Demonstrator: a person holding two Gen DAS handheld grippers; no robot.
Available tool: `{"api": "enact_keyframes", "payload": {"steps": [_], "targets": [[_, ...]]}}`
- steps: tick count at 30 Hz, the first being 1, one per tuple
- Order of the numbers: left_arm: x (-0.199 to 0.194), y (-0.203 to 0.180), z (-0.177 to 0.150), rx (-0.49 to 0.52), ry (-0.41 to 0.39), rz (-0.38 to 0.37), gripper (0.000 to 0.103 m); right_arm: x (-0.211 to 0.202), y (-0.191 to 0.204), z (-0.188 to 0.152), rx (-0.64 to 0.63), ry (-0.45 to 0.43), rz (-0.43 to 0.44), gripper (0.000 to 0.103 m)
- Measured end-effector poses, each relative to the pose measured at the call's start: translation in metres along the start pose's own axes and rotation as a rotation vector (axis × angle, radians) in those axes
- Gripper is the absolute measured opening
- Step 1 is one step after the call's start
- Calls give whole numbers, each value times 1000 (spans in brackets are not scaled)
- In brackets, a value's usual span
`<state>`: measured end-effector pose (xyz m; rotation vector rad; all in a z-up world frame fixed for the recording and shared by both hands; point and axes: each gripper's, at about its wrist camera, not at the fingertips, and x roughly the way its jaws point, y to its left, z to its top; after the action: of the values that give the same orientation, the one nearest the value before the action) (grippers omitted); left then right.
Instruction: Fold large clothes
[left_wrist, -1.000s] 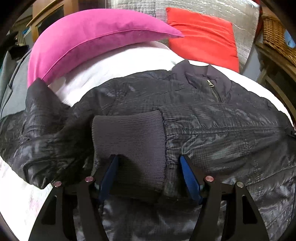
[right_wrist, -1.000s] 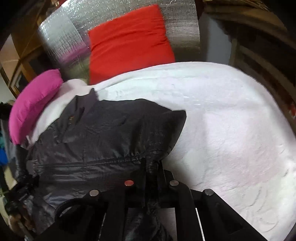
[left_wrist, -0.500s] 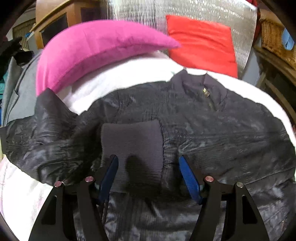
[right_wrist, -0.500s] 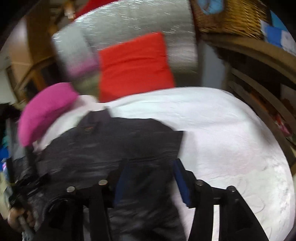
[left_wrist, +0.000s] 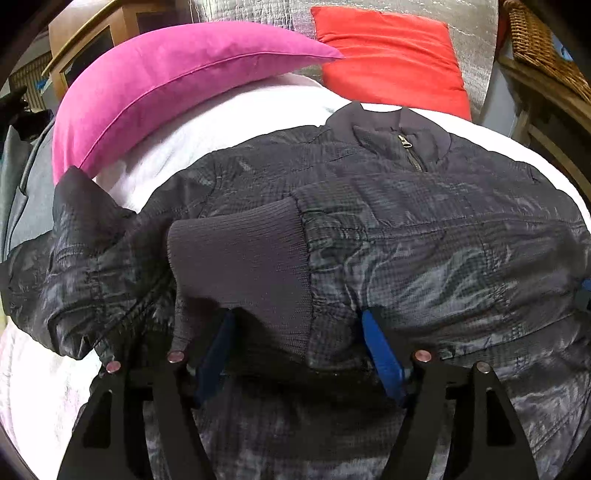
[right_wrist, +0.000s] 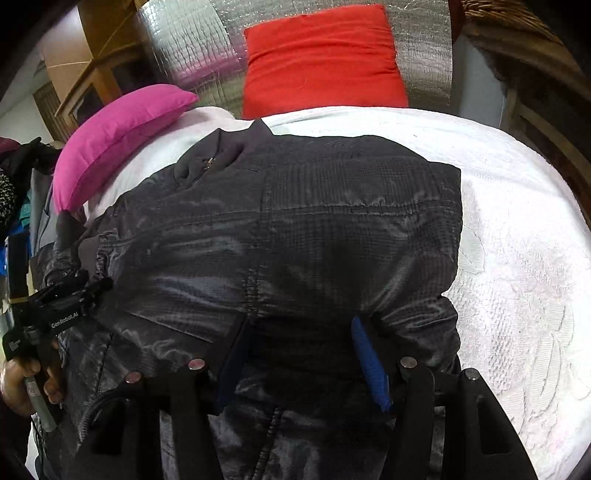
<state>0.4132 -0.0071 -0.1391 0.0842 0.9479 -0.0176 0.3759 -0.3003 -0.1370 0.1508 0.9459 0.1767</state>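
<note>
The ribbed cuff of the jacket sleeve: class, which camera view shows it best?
The left wrist view. There the ribbed cuff lies large and unhidden across the jacket front. The right wrist view shows only a small sliver of it at the far left edge, beside the pink cushion.

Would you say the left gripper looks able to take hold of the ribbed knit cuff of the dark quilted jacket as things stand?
Probably yes. The ribbed knit cuff lies on top of the dark quilted jacket, uncovered, directly ahead of the left gripper. Its jaws are opening, and the cuff's near edge sits between the blue pads, with nothing in the way.
</note>
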Motion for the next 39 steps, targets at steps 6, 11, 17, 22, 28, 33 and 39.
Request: {"api": "enact_keyframes", "payload": {"steps": [6, 11, 17, 22, 28, 33, 39], "targets": [[-20, 14, 3, -46, -4, -33, 73, -2, -1, -1, -18, -11, -6, 62], [-56, 23, -3, -73, -70, -49, 73, -27, 10, 6, -27, -36, -27, 62], [-86, 56, -13, -174, -94, -141, 73, -39, 35, 1, -82, -68, -55, 81], [-111, 122, -26, -307, -127, -238, 73, -17, 36, -6, -80, 2, -124, 82], [-112, 271, -56, -615, -201, -184, 73, -57, 68, -32, -148, -139, -107, 83], [-78, 394, -91, -959, -187, -125, 73, -41, 74, -57, -172, -84, -109, 83], [-40, 456, -100, -1110, -171, -218, 72, -23, 66, -66, -136, -57, -123, 83]]}}
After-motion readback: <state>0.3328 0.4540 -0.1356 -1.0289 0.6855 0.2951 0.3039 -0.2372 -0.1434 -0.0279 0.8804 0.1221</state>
